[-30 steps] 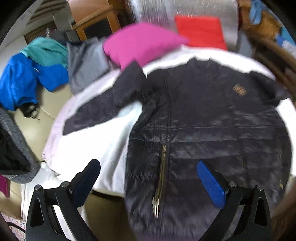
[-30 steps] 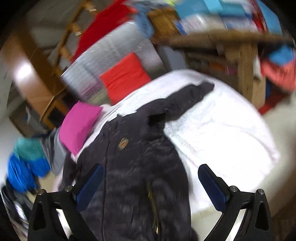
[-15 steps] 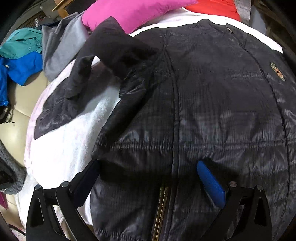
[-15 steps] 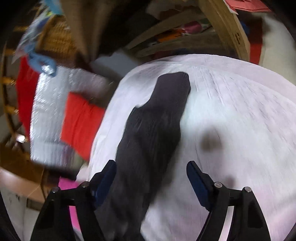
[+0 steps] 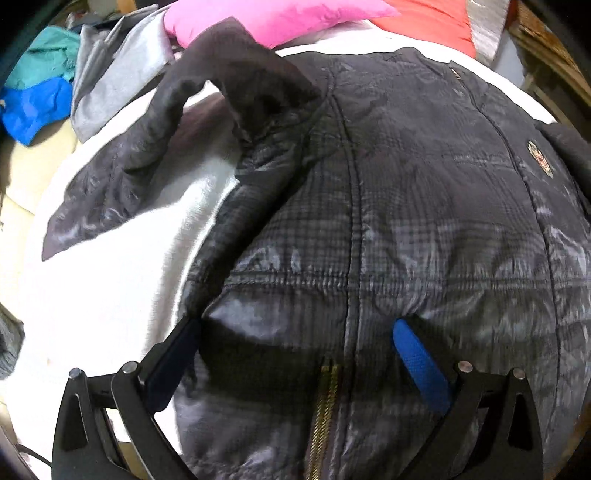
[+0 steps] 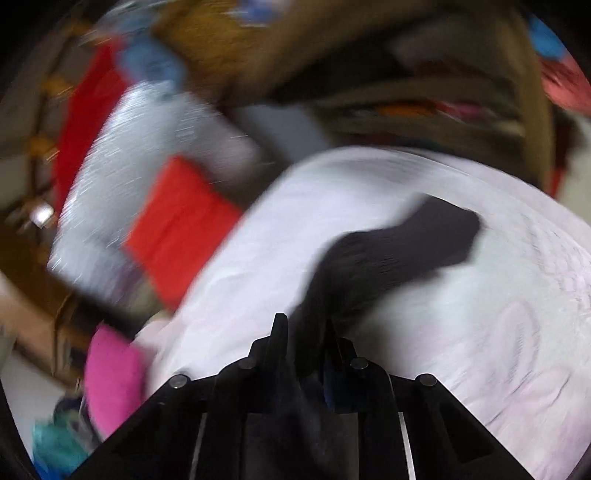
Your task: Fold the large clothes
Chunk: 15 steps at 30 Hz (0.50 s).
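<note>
A black quilted jacket [image 5: 406,206] lies front up on a white sheet [image 5: 110,295], its brass zip [image 5: 325,406] running toward me. My left gripper [image 5: 297,328] is open and low over the jacket's lower front, a fingertip [image 5: 402,332] touching the fabric on each side of the zip line. One sleeve [image 5: 122,177] lies bent out to the left. In the blurred right wrist view, my right gripper [image 6: 304,332] is closing, and its jaws pinch the other sleeve [image 6: 399,247], which trails away across the sheet [image 6: 480,332].
A pink pillow [image 5: 266,14] and a red cushion [image 5: 424,22] lie at the far edge of the sheet. Grey [image 5: 118,74], teal and blue [image 5: 33,107] clothes lie heaped at the left. Wooden furniture [image 6: 406,55] stands beyond the sheet on the right.
My left gripper has sunk closer onto the jacket's lower front. My right gripper has swung across to the outstretched sleeve and closed its wide jaws on it.
</note>
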Each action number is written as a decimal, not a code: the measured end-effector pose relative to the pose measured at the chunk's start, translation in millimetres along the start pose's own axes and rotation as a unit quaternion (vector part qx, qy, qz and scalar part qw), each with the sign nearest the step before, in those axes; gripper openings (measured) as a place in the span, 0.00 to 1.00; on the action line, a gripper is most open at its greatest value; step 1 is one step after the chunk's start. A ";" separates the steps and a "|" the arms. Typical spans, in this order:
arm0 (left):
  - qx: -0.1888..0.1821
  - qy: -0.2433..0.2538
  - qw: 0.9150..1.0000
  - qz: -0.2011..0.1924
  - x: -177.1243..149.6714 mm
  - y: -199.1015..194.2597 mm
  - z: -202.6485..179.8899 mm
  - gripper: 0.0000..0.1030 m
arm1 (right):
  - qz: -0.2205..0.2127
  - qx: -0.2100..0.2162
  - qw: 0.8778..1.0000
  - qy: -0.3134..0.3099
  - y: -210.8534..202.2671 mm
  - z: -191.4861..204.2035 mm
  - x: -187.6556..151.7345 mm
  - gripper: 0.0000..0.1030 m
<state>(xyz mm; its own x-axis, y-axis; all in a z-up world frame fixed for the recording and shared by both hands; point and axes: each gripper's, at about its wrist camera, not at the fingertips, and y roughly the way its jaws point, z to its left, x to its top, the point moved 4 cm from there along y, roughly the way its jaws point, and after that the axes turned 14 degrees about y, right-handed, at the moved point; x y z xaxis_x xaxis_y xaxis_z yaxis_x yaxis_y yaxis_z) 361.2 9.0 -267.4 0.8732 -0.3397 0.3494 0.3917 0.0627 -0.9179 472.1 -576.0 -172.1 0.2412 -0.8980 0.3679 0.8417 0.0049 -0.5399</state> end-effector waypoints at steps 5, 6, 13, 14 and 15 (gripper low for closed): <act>0.042 -0.007 0.997 -0.062 -1.0 -58.7 21.6 1.00 | 0.064 0.084 0.993 -0.046 -14.5 92.5 -82.0 0.17; 0.042 -0.009 0.997 -0.069 -3.2 -70.0 26.1 1.00 | 0.075 0.092 0.991 -0.054 -14.6 102.3 -97.6 0.17; 0.051 -0.030 0.993 -0.102 -18.8 -108.3 54.7 1.00 | 0.231 0.126 0.960 -0.100 19.2 170.8 -275.3 0.86; 0.050 -0.034 0.993 -0.103 -22.0 -111.4 58.2 1.00 | 0.249 0.127 0.956 -0.091 22.5 171.2 -293.5 0.91; 0.048 -0.039 0.993 -0.103 -24.6 -111.2 63.2 1.00 | 0.262 0.124 0.953 -0.094 28.3 172.0 -304.6 0.91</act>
<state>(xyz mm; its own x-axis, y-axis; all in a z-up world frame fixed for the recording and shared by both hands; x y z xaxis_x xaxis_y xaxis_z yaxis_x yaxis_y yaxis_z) 314.5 69.7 -162.0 0.7899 -0.2808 0.5452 0.5871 0.0896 -0.8045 505.5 -226.7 -169.2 0.7214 -0.6501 0.2384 0.6651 0.5546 -0.5002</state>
